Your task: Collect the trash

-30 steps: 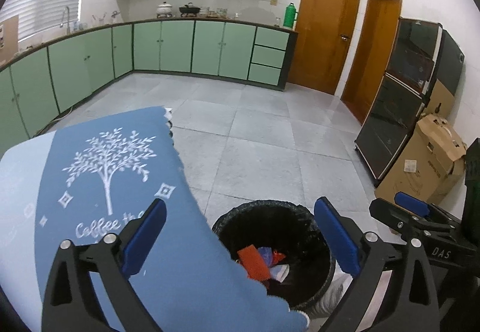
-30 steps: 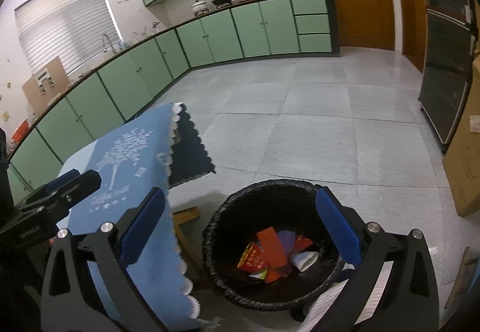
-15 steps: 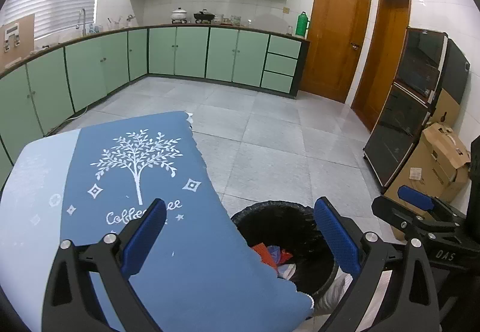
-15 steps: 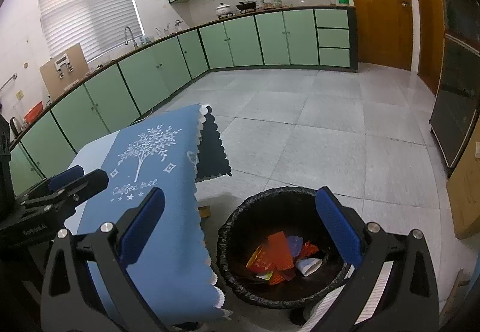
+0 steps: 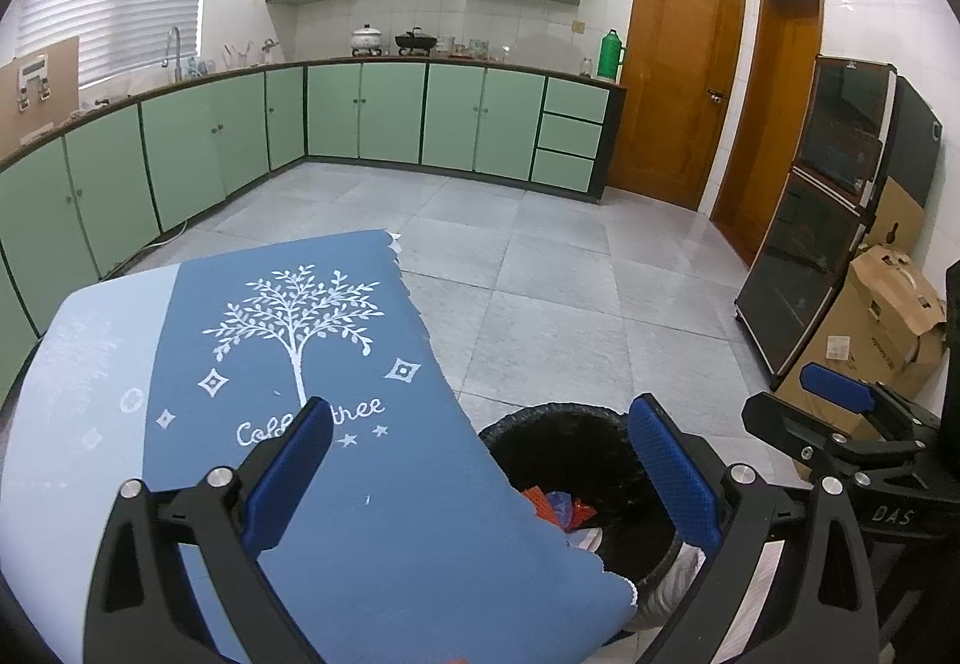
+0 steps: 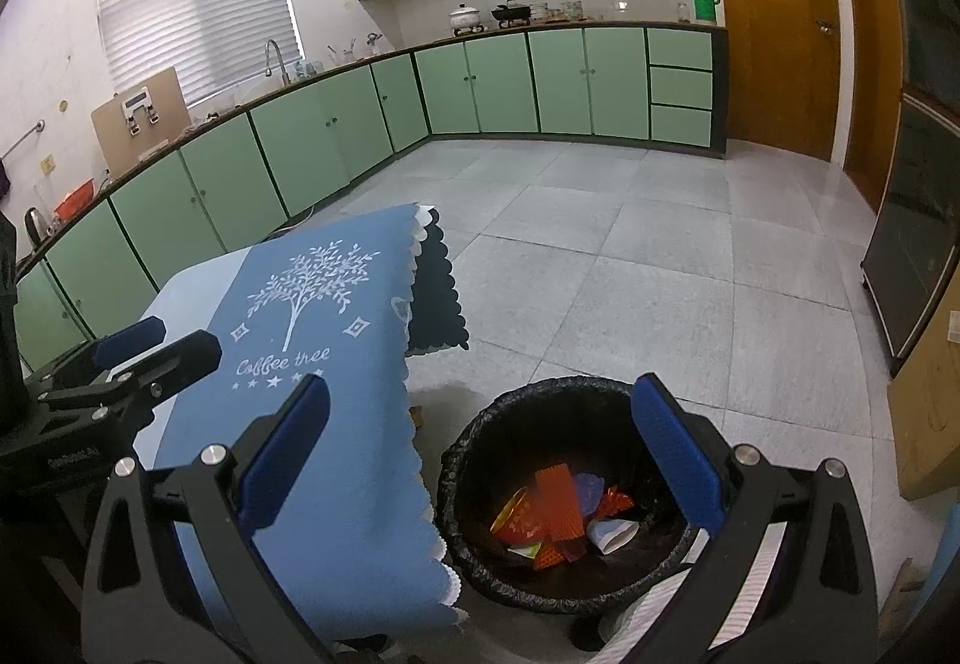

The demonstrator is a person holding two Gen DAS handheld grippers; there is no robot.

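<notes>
A black-lined trash bin (image 6: pixel 480 460) stands on the floor beside the table and holds red, orange, purple and white wrappers (image 6: pixel 558 508); it also shows in the left wrist view (image 5: pixel 570 442), partly hidden by the table edge. My left gripper (image 5: pixel 480 478) is open and empty above the blue tablecloth (image 5: pixel 288 340) and the bin's edge. My right gripper (image 6: pixel 480 454) is open and empty above the bin. Each gripper shows in the other's view, the right one (image 5: pixel 840 412) and the left one (image 6: pixel 138 352).
The table with the blue "Coffee tree" cloth (image 6: pixel 312 304) sits left of the bin. Green kitchen cabinets (image 5: pixel 360 117) line the far walls. A dark glass cabinet (image 5: pixel 822 220) and a cardboard box (image 5: pixel 882 316) stand at the right. Grey tiled floor (image 6: pixel 600 256) lies beyond.
Both grippers have risen and pulled back from the bin, so it sits lower and smaller in view and more of the table shows. Both stay open and empty.
</notes>
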